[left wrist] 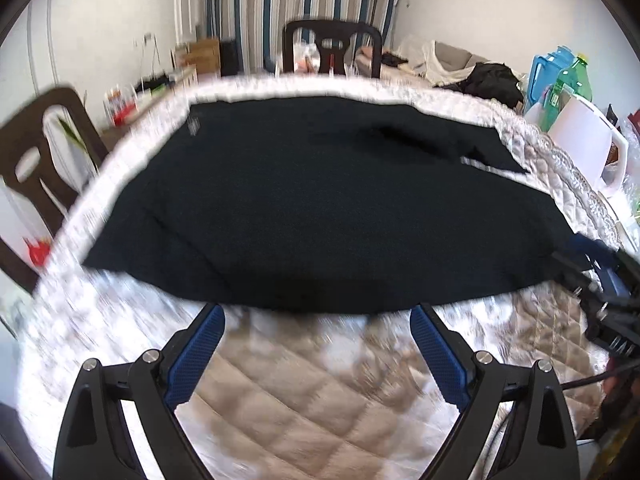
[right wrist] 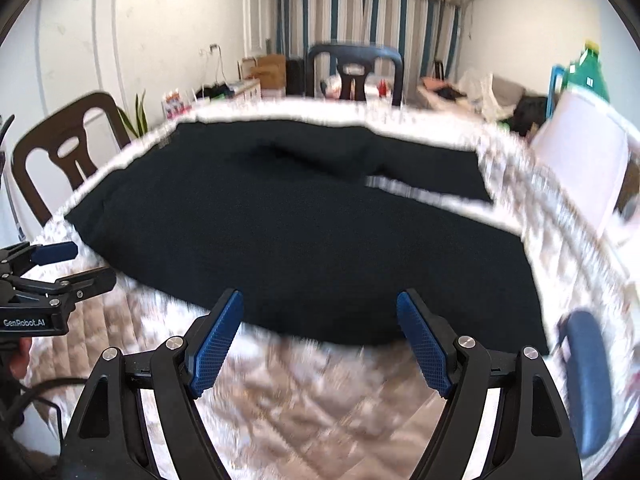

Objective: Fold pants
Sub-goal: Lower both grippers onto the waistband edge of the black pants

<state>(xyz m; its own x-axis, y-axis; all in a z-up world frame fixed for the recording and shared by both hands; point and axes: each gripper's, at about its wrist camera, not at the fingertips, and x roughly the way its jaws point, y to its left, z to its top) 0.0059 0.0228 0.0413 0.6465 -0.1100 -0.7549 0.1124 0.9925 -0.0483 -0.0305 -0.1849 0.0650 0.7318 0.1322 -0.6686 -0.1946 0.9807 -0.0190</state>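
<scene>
Quilted beige cloth covers the table (left wrist: 304, 400), the largest thing here, and the black pants (left wrist: 320, 208) lie spread flat across its middle — already doubled over, it seems, with a loose fold near their far right corner. Beyond the pants' far edge stands a dark chair (right wrist: 354, 68); a white jug (left wrist: 592, 148) sits just off their right side. Both claws hang over bare cloth just short of the pants' near hem: the left gripper (left wrist: 318, 354) gapes wide and empty, and the right gripper (right wrist: 320, 340) likewise — probably lined up side by side to pinch that hem for the next fold.
</scene>
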